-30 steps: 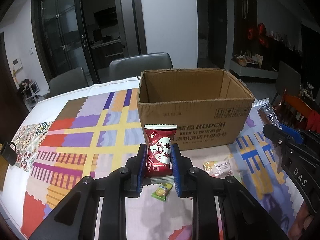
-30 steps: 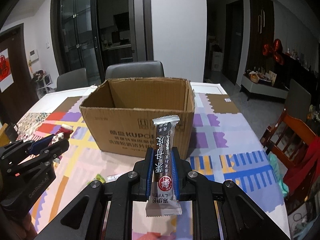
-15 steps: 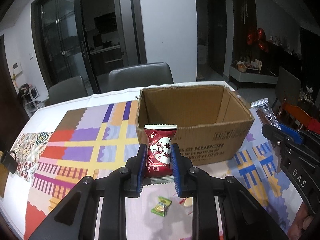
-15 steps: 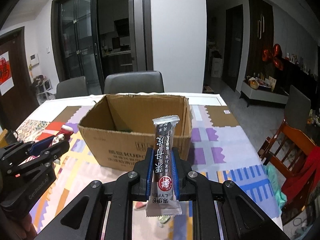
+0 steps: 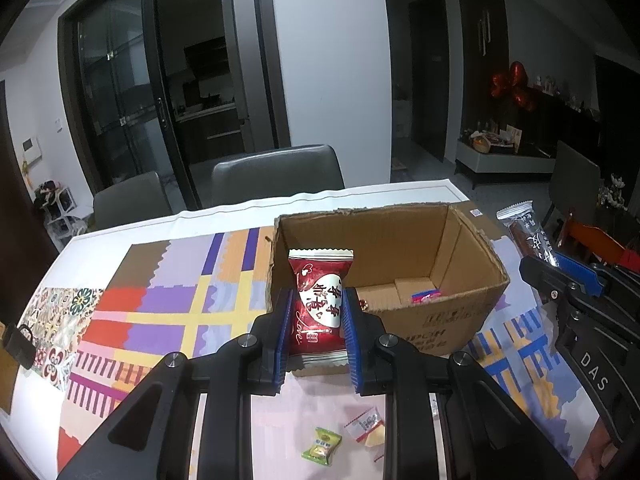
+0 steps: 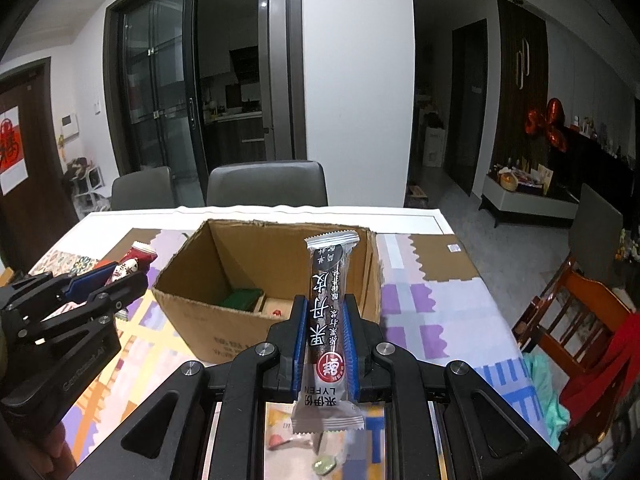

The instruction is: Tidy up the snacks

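The left gripper (image 5: 316, 316) is clamped on a red snack packet (image 5: 320, 300); the right gripper (image 6: 325, 340) is clamped on a long dark snack bar (image 6: 329, 312). Both are held above the near edge of the open cardboard box (image 5: 460, 240) at table centre. The box already contains a few items. Neither held snack is deposited yet. Loose candies (image 5: 322, 446) lie on the near tablecloth (image 5: 160, 300), awaiting collection.
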{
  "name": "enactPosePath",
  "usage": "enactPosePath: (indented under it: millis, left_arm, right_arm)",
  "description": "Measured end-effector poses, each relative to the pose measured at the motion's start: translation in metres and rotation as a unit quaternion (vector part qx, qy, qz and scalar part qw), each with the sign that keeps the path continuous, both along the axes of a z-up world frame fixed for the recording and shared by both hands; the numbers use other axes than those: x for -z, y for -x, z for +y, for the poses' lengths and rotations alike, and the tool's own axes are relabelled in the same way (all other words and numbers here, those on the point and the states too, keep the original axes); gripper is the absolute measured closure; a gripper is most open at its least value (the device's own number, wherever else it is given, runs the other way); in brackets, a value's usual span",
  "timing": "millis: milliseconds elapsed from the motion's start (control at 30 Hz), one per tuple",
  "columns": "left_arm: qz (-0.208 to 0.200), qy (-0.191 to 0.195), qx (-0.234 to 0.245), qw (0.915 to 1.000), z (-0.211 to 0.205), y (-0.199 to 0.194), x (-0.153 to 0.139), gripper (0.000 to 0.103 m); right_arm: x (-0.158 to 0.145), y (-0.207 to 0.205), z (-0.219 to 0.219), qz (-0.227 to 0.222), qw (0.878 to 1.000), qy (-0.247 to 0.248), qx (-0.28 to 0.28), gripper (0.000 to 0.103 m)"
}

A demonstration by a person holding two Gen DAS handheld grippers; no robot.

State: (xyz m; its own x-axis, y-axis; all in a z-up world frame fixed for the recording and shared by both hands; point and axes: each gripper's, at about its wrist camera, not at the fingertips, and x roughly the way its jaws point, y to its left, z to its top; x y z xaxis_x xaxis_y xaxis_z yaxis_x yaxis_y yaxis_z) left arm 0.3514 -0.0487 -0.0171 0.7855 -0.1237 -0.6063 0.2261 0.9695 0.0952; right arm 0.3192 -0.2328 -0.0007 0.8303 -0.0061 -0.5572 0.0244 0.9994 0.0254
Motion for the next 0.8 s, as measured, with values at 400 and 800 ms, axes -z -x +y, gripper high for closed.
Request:
enactPosePath:
  millis: [400, 800]
  left_arm:
    - [-0.004, 0.002, 0.003, 1.0000, -0.004, -0.023, -0.004, 0.078]
    - [0.001, 0.010, 0.008, 0.9999, -0.007, -0.044, 0.000, 0.078]
  right_arm:
    - [-0.011, -0.022, -0.003, -0.010, 1.000, 0.004, 0.001, 0.085]
    - [-0.014, -0.042, -0.002, -0.014, 1.000, 0.007, 0.000, 0.085]
